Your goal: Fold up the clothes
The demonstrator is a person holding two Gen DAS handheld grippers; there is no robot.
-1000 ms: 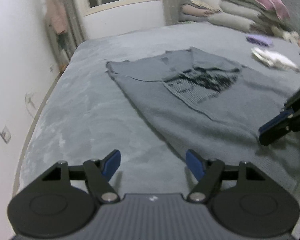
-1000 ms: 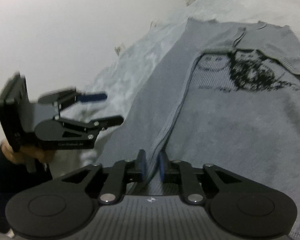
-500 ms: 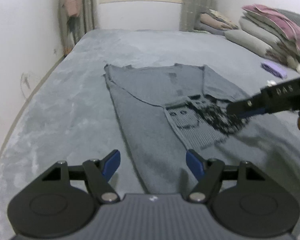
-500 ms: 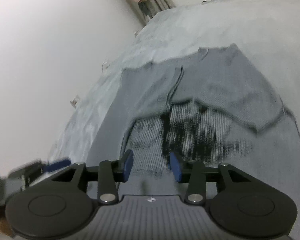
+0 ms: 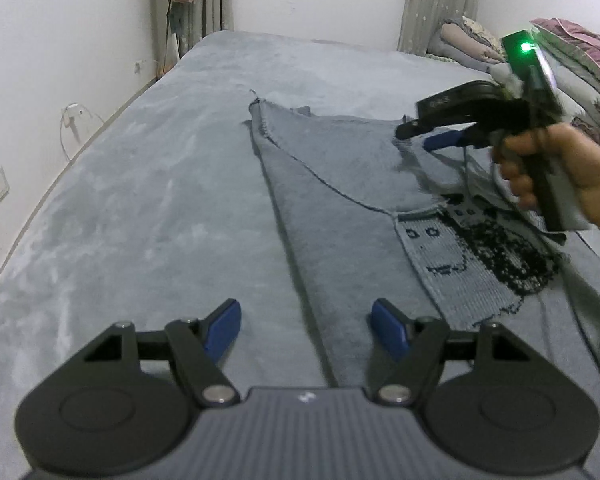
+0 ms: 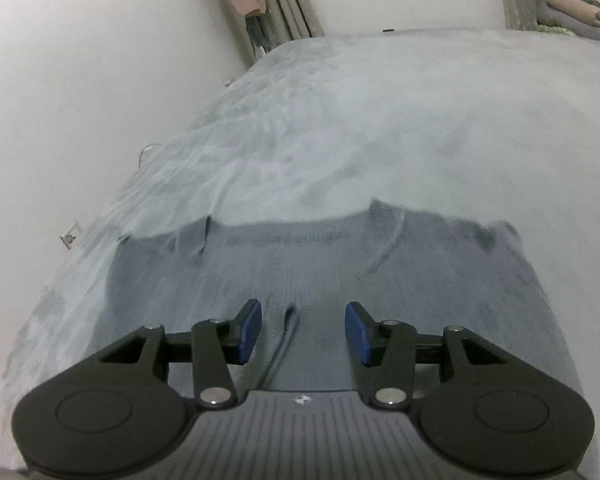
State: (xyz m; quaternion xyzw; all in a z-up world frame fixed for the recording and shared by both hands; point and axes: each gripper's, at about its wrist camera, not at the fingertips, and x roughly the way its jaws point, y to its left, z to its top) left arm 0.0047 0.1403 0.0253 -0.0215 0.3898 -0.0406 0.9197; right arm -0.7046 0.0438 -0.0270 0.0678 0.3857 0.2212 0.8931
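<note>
Whereas half a second ago the right tongs (image 6: 302,330) stood narrowly parted over the black knitted pattern, they now gape wide and empty above the plain upper part of the one grey knitted sweater (image 5: 340,220), near its collar. That sweater lies flat on the grey plush bed (image 5: 140,200), its sleeve folded across the chest. Left tongs (image 5: 305,330) stay spread, holding nothing, over the sweater's left edge. One hand (image 5: 556,168) grips the right handle; the sweater's hem is cut off. Motion blurs the collar in the right view.
</note>
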